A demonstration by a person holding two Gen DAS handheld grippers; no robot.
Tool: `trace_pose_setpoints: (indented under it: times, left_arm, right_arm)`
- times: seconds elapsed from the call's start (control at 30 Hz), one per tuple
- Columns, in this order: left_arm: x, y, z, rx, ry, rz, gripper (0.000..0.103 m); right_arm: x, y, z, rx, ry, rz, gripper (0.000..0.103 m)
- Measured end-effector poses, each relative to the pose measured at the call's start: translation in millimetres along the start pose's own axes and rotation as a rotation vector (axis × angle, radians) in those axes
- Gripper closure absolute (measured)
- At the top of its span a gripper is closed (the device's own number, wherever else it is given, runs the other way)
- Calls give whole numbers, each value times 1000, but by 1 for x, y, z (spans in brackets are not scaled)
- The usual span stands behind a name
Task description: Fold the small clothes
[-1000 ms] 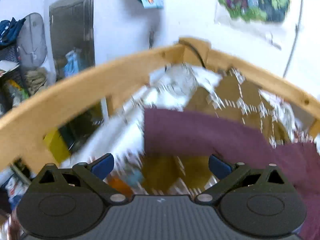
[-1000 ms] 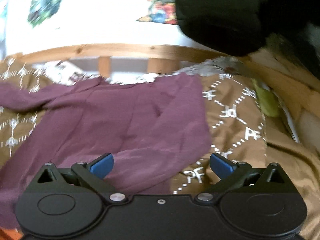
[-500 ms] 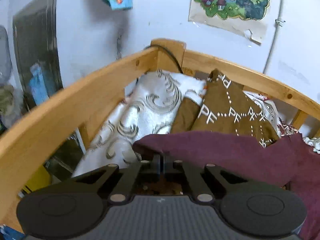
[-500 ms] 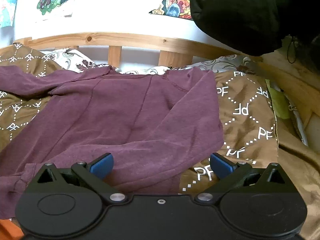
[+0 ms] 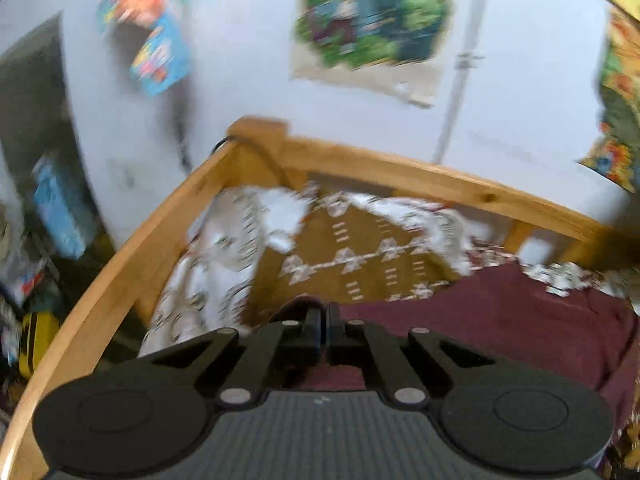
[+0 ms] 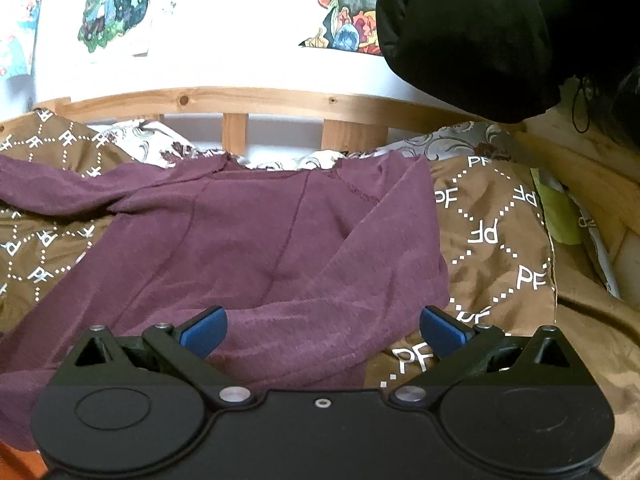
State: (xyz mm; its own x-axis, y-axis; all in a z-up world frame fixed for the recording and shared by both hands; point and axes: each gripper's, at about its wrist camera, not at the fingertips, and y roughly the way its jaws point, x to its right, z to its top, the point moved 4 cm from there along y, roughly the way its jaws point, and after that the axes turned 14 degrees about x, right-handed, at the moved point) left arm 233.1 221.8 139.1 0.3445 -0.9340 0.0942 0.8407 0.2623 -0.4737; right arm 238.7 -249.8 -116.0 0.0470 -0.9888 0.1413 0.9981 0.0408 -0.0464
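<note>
A maroon long-sleeved top [image 6: 256, 240] lies spread on a brown bedspread [image 6: 496, 232] printed with white "PF" letters, its neckline toward the wooden bed rail [image 6: 256, 100]. The left tongs [image 5: 325, 320] are clamped tight on a fold of the top's fabric at its edge, near the bed's corner post [image 5: 260, 132]. The right tongs [image 6: 323, 326] stand wide apart above the top's lower hem, gripping nothing. Posters [image 5: 372, 28] hang on the white wall.
</note>
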Motion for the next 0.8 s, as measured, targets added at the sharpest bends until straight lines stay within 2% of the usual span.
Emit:
trace_pose_setpoints:
  times: [0.13,0.23,0.43,0.63,0.8]
  left_arm:
    - [63,-22,7,48,109,-99,103]
    - [120,-40,6,91,191,-200,103]
    - [234,-56,-23,107,303,-431,103]
    - [333,-50,-86,22,392,-601,103]
    - [388,-42,-145,-60,468,-673,103]
  right_arm:
    - [0,-6,4,20,8,12,1]
    - [3,-9,7,35,21,11,1]
    - [21,-15,12,46,84,-29,1]
    - [53,-23,14,45,189,-111,1]
    - [88,-28,11,44,288,-200,1]
